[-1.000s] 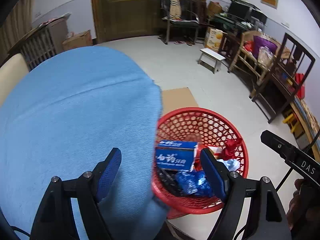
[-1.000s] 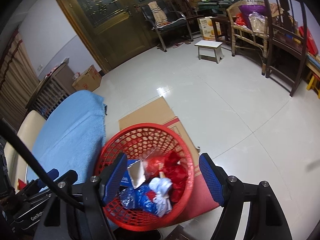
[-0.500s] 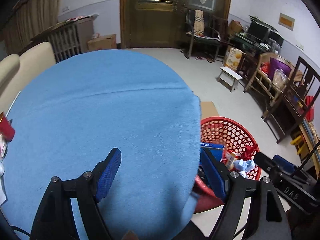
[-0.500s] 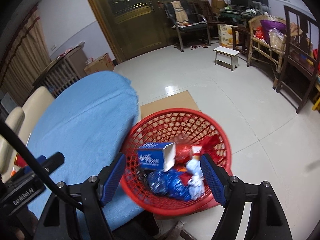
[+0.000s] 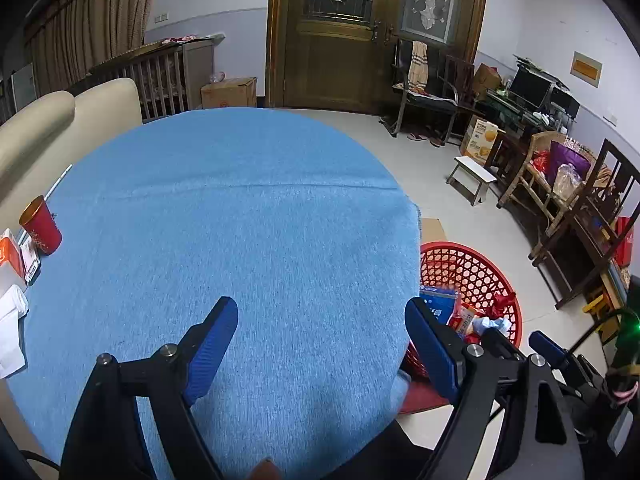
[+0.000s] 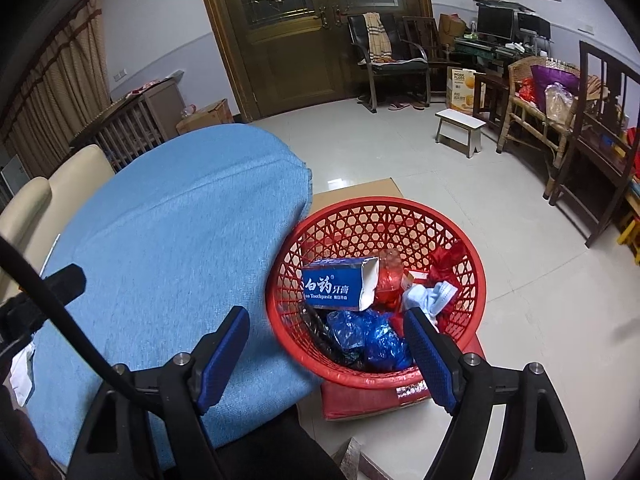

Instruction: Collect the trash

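Observation:
A red mesh basket (image 6: 460, 240) (image 5: 468, 260) stands on the floor beside a round table under a blue cloth (image 5: 240, 220) (image 6: 168, 248). In it lie a blue toothpaste box (image 6: 340, 286), blue foil wrappers (image 6: 372, 336), red wrappers and a crumpled mask. My left gripper (image 5: 322, 340) hovers over the cloth, its jaws opening with nothing between them. My right gripper (image 6: 326, 344) hangs over the table edge and the basket's near rim, jaws opening and empty. At the table's left edge sit a red cup (image 5: 40, 224), small packets (image 5: 16, 256) and white tissue (image 5: 10, 328).
A flat cardboard sheet (image 6: 360, 192) lies under the basket. A beige sofa (image 5: 48, 128) backs the table. A small white stool (image 6: 460, 124), dark chairs, a wicker bench and shelves line the right wall; a wooden door (image 5: 360, 32) stands behind.
Both grippers have swung left, away from above the basket toward the table. The left view now shows mostly blue cloth with the cup and packets; the basket has slid right in both views.

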Action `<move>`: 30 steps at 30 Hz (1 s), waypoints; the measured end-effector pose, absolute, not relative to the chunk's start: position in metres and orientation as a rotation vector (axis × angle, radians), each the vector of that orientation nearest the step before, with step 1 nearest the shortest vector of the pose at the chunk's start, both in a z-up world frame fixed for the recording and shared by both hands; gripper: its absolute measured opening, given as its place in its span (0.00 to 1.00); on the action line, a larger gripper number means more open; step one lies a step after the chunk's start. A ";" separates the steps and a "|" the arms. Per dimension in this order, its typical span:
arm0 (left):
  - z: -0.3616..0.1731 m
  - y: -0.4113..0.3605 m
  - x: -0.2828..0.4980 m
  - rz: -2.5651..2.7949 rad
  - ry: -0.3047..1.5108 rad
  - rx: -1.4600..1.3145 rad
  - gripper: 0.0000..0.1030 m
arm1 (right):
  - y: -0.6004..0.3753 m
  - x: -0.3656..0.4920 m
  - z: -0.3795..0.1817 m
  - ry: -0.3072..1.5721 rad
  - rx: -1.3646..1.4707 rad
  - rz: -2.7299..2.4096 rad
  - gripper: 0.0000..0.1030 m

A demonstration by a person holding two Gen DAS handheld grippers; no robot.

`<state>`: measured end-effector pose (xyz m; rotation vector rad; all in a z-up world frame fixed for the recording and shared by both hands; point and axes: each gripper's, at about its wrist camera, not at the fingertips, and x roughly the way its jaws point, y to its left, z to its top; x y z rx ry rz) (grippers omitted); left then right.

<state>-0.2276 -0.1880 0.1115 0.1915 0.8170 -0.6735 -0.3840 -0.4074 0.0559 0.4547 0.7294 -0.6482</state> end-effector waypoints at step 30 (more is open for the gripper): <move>0.109 -0.187 -0.235 -0.677 0.792 0.219 0.83 | -0.404 -0.384 0.059 0.711 0.448 -0.651 0.80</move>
